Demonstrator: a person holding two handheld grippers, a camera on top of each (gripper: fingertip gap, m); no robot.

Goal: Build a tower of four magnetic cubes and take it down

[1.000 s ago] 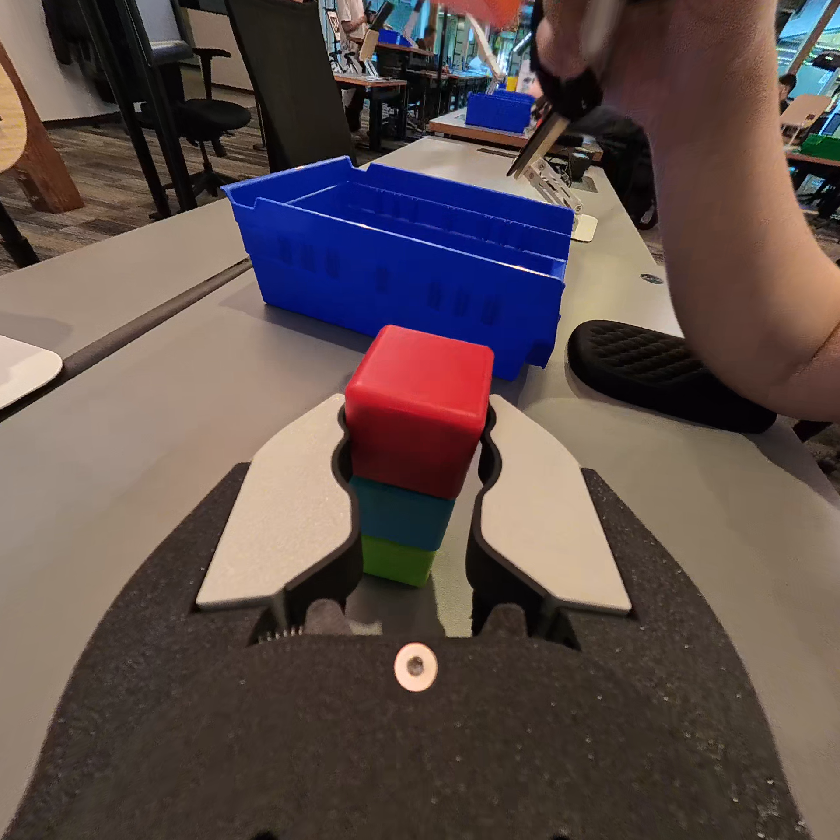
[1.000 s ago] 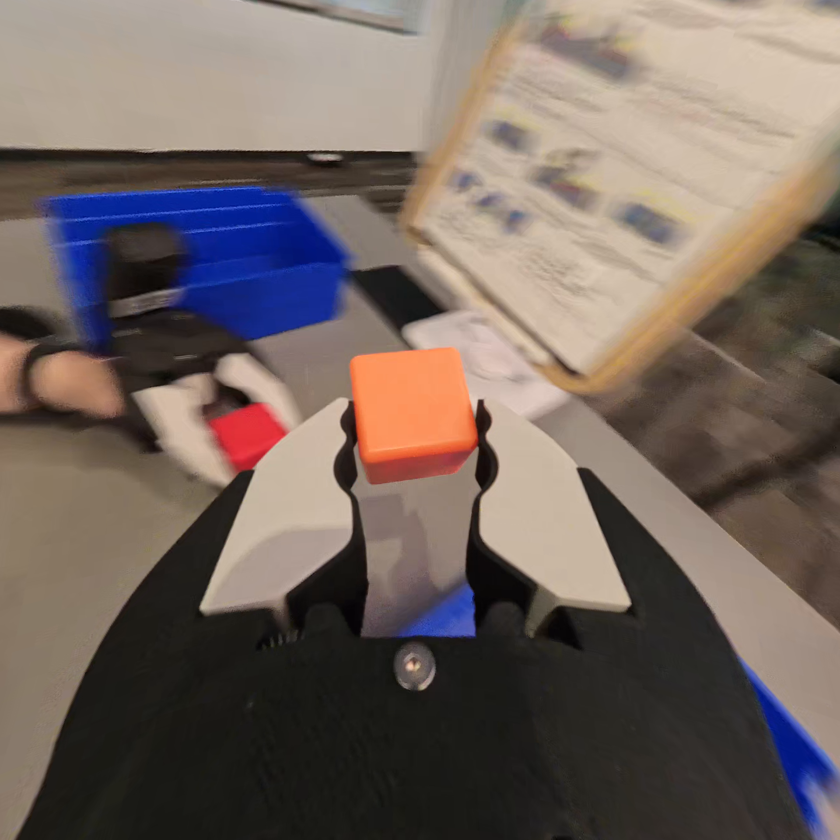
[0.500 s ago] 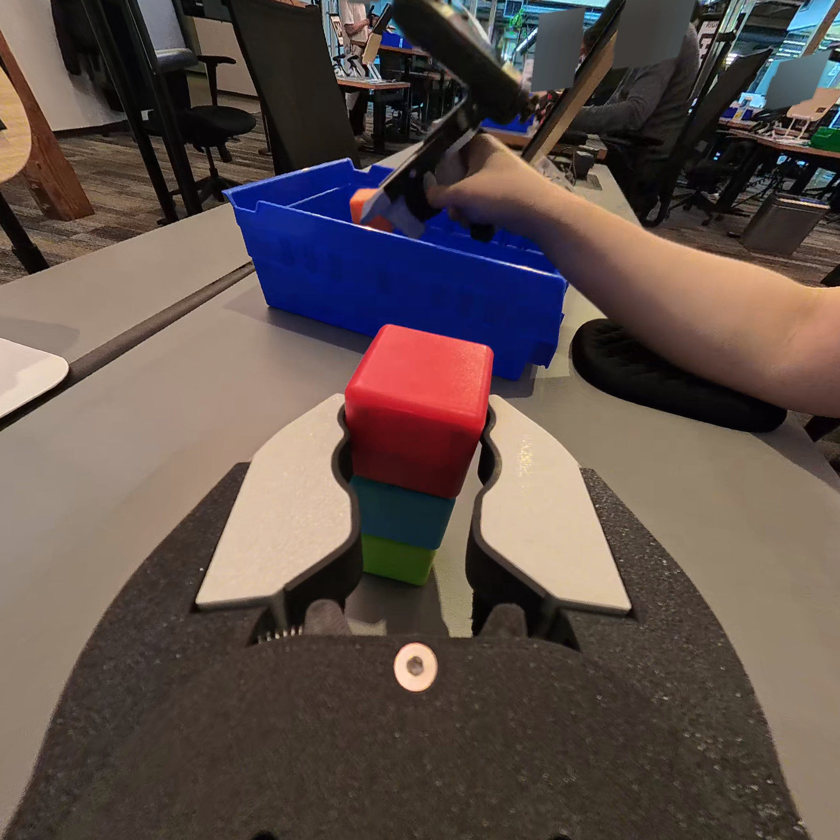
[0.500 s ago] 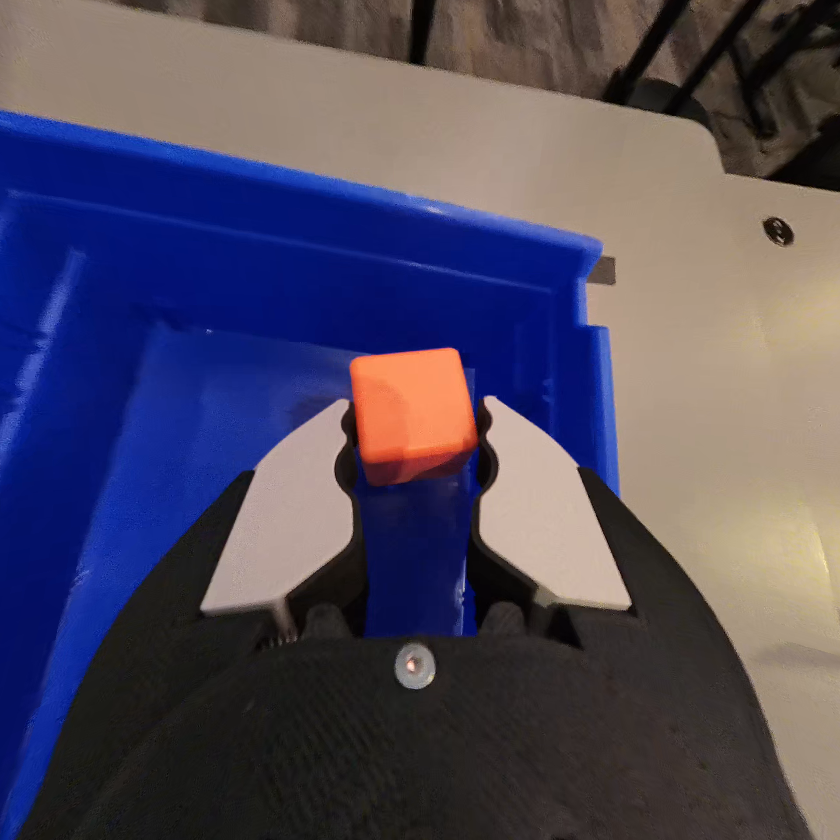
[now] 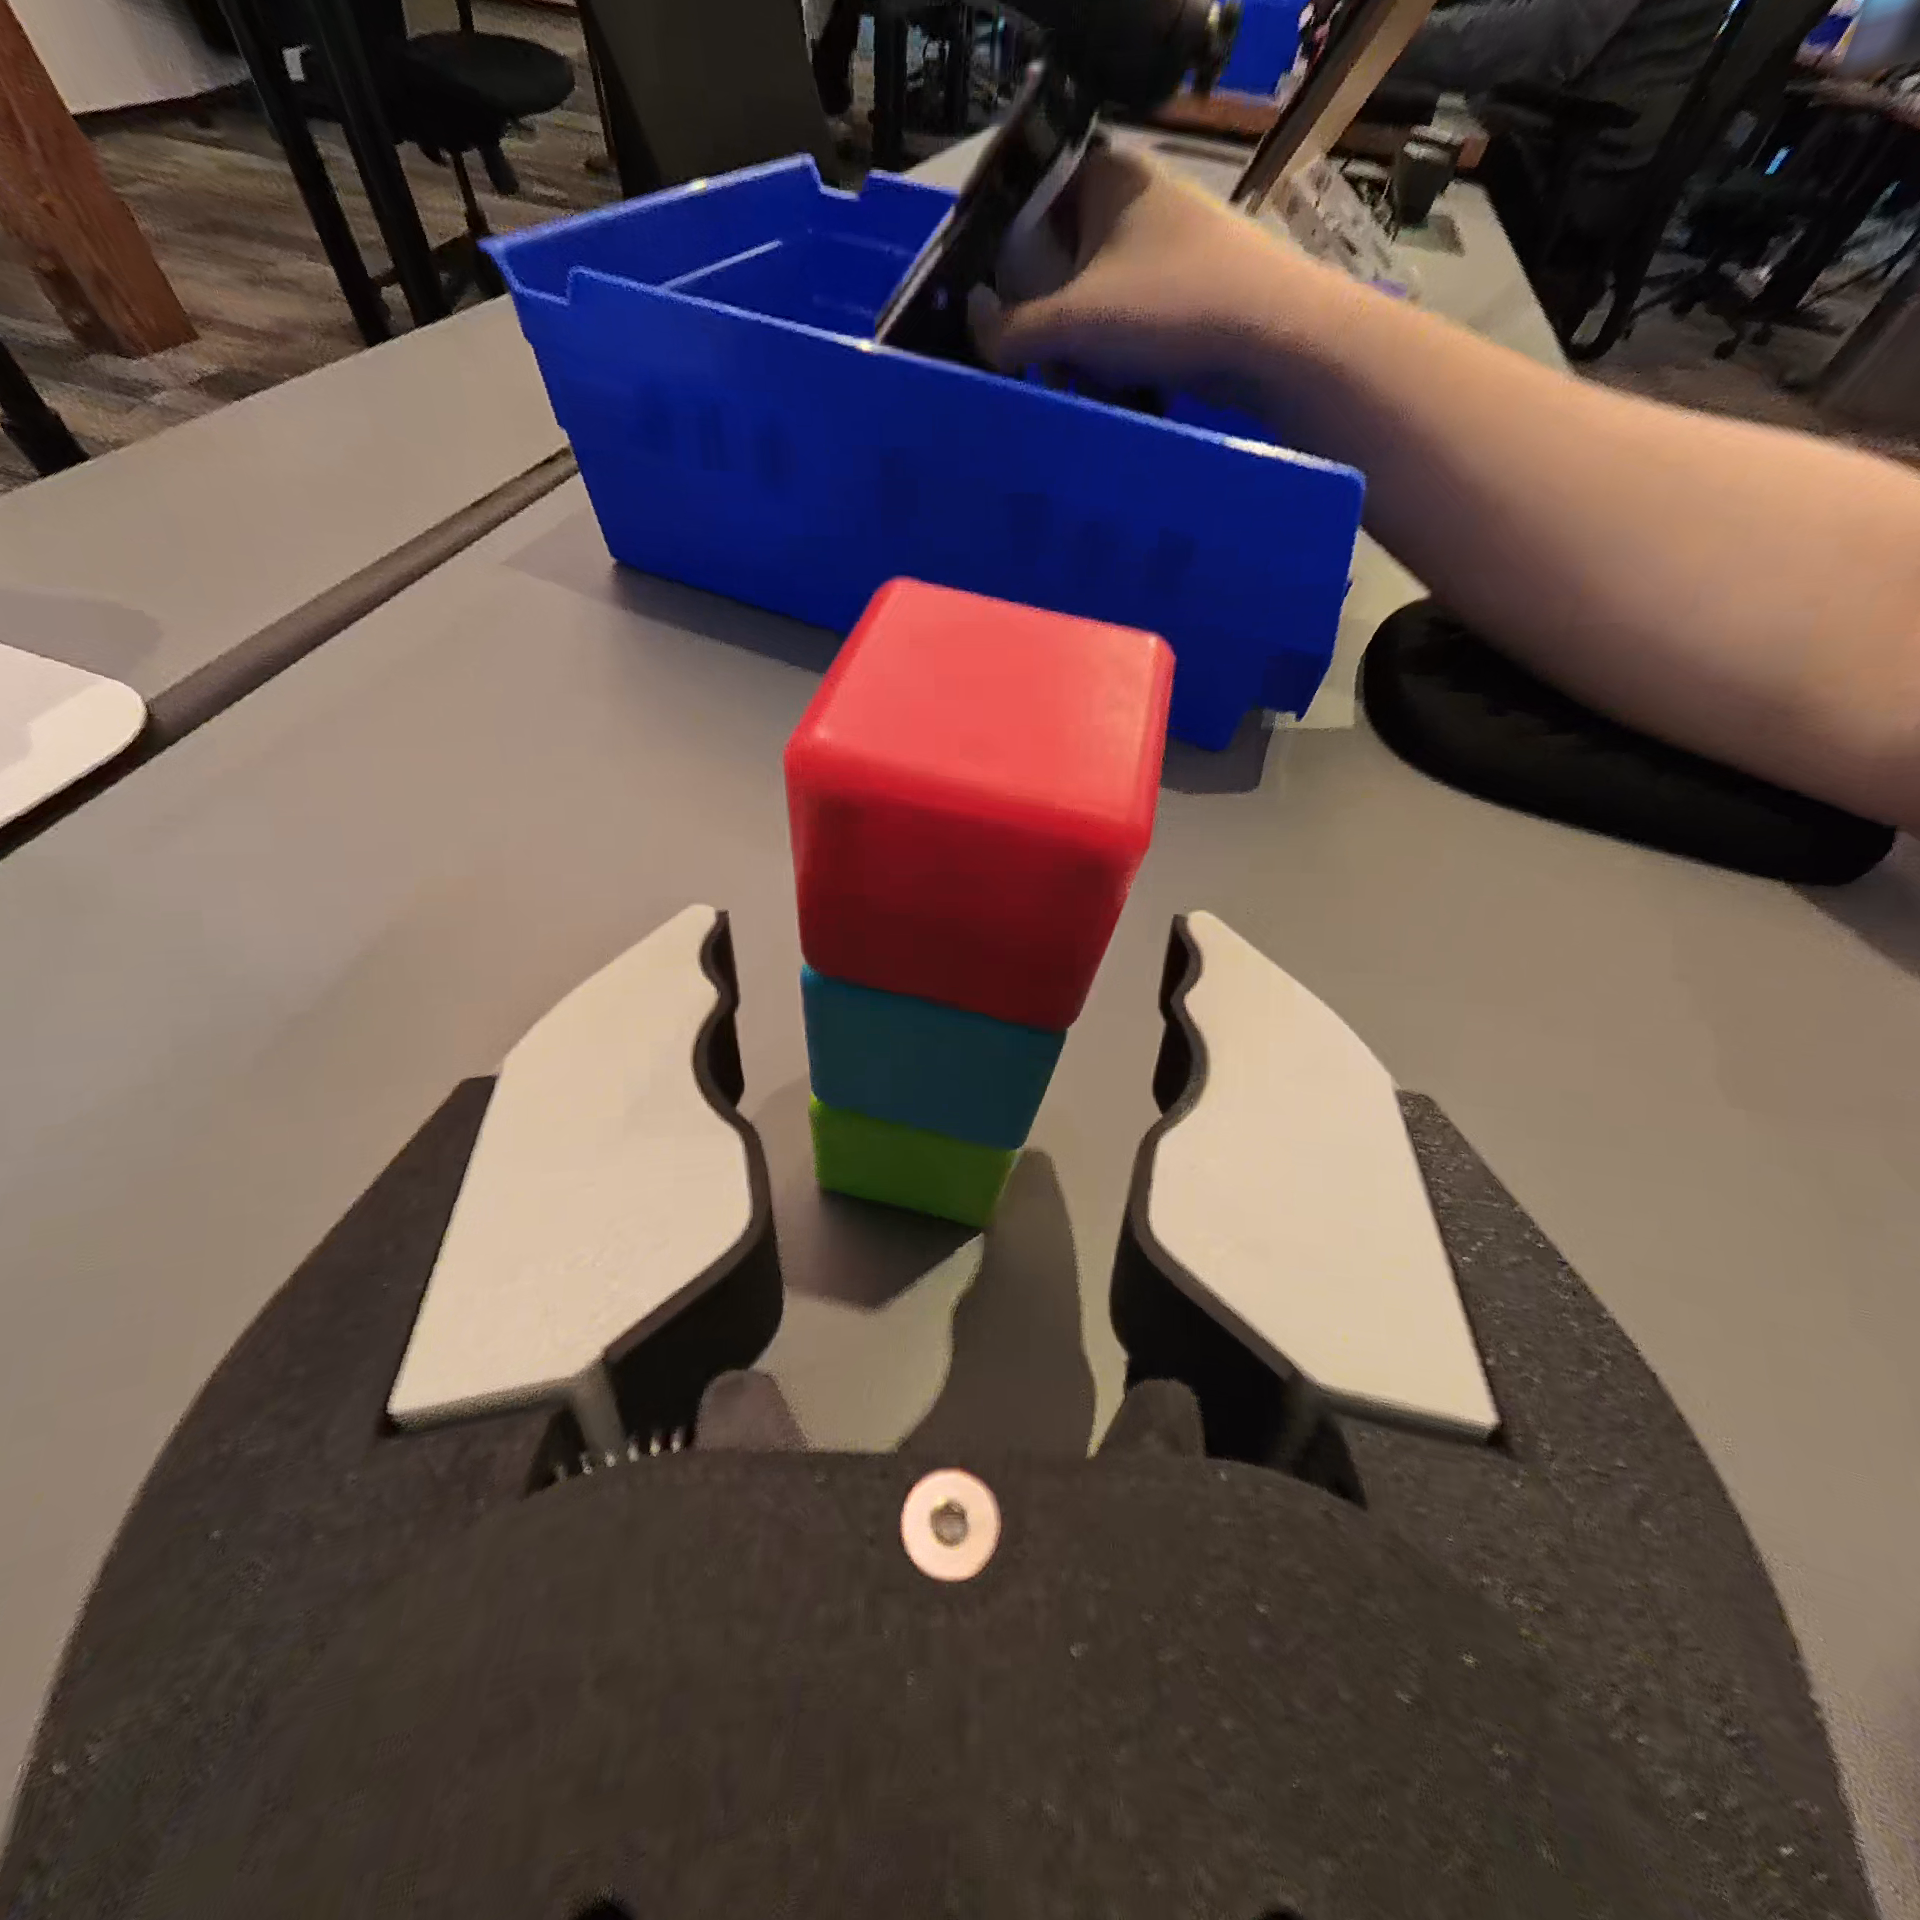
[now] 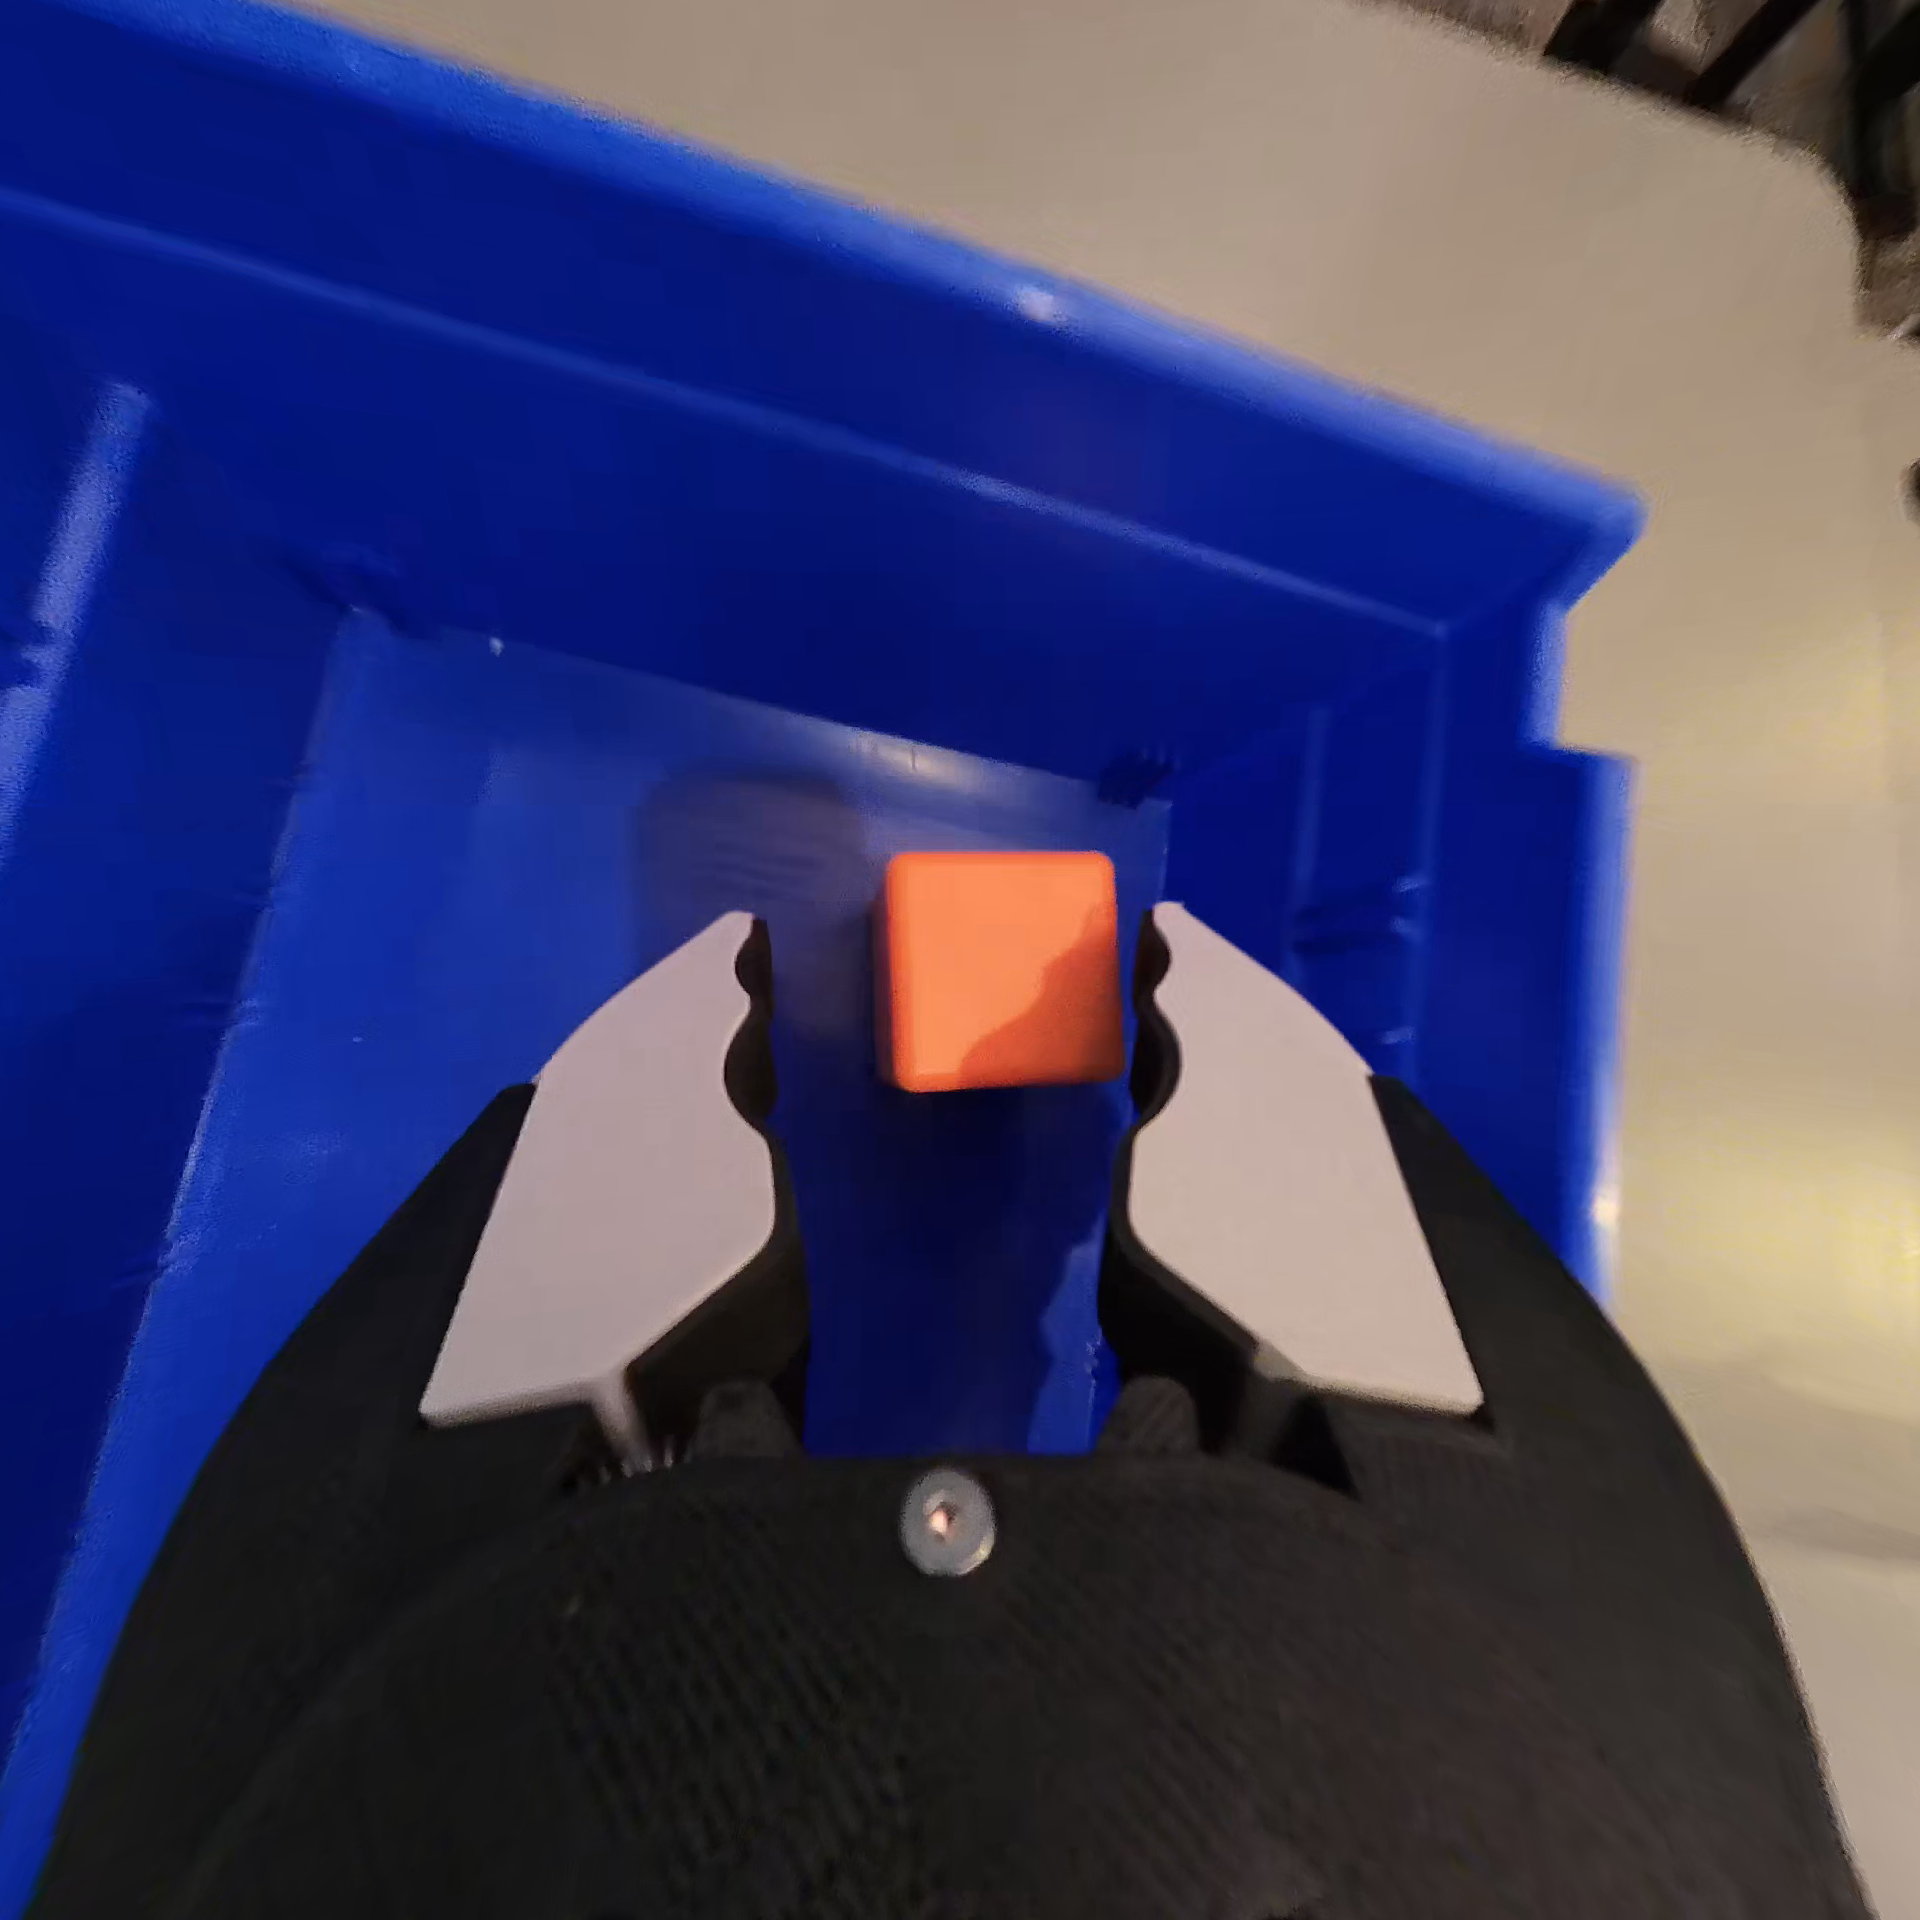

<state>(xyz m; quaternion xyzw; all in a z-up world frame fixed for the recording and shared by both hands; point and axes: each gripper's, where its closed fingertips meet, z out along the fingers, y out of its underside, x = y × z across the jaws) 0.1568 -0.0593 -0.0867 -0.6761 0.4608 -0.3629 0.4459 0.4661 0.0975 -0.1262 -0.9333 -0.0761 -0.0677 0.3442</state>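
1. Left wrist view: the left gripper (image 5: 945, 997) has its fingers (image 5: 613, 1153) spread wide, with a clear gap on each side of a stack of three cubes standing on the grey tabletop (image 5: 364, 831)
2. The stack has a green cube (image 5: 909, 1169) at the bottom, a teal cube (image 5: 925, 1060) on it, and a red cube (image 5: 977, 790) on top; the red cube sits slightly skewed to the right over the teal one
3. Neither finger touches the stack; the cubes stand between the fingertips and just ahead of them
4. Behind the stack is a blue bin (image 5: 935, 488) on the tabletop, and to its right a black textured pad (image 5: 1579, 769)
5. A person's hand (image 5: 1153, 281) reaches into the bin from the right, holding the right gripper (image 5: 987, 239), which is blurred and partly hidden by the bin wall
6. A white flat object (image 5: 52, 727) lies at the left edge of the tabletop; chairs and desks are in the background
7. Right wrist view: the right gripper (image 6: 951, 987) looks down into the blue bin (image 6: 727, 436), its fingers (image 6: 644, 1164) parted
8. An orange cube (image 6: 997, 966) lies on the bin floor between the fingertips, near the far right corner; a gap shows on its left side, while its right edge is just beside the right finger and I cannot tell whether they touch
9. Pale tabletop (image 6: 1299, 208) shows beyond the bin's rim
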